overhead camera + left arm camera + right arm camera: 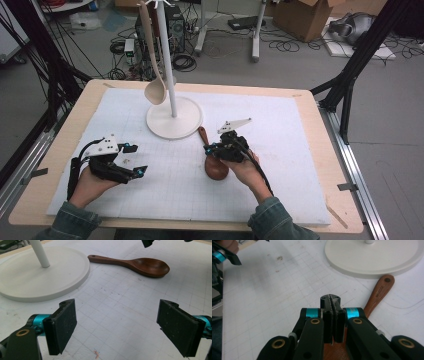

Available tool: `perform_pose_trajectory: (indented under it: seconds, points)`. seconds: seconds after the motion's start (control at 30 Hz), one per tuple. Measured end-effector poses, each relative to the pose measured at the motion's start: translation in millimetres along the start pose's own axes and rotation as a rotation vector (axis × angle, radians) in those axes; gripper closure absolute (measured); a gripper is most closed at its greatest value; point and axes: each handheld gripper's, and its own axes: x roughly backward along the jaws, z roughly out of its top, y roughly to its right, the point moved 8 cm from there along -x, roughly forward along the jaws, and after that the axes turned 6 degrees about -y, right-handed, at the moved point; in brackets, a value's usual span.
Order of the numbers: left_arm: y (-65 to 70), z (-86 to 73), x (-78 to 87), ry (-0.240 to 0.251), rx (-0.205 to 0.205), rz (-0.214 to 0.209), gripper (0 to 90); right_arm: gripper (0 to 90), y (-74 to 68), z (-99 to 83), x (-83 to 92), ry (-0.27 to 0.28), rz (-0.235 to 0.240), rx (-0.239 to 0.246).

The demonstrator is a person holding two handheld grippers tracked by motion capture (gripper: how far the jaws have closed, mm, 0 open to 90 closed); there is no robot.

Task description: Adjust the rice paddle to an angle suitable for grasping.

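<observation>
A dark brown wooden spoon (216,169) lies flat on the white mat, its handle (379,293) pointing toward the stand's base and its bowl (147,266) facing up. My right gripper (333,300) is shut, pads pressed together with nothing between them. In the high view the right gripper (209,148) hovers just over the spoon where the handle meets the bowl. My left gripper (120,322) is open wide and empty, facing the spoon from some way off. In the high view the left gripper (136,159) rests at the mat's left side.
A white stand with a round base (174,120) and a thin pole (167,60) rises at the mat's far middle. A pale wooden spoon (155,90) hangs from it. The base's edge (374,257) nearly touches the brown handle's tip. A wooden table (310,105) borders the mat.
</observation>
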Motion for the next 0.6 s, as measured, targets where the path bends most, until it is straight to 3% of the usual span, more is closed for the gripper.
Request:
perform_pose_trajectory:
  seconds: [0.4, 0.6]
  points:
    - [-0.5, 1.2, 1.9, 0.009, 0.001, 0.001, 16.6, 89.9, 3.7, -8.0, -24.9, -0.050, -0.009, -0.008]
    - [0.5, 1.7, 1.4, 0.011, 0.001, -0.003, 16.6, 89.9, 3.6, -18.6, -23.1, -0.023, -0.020, -0.013]
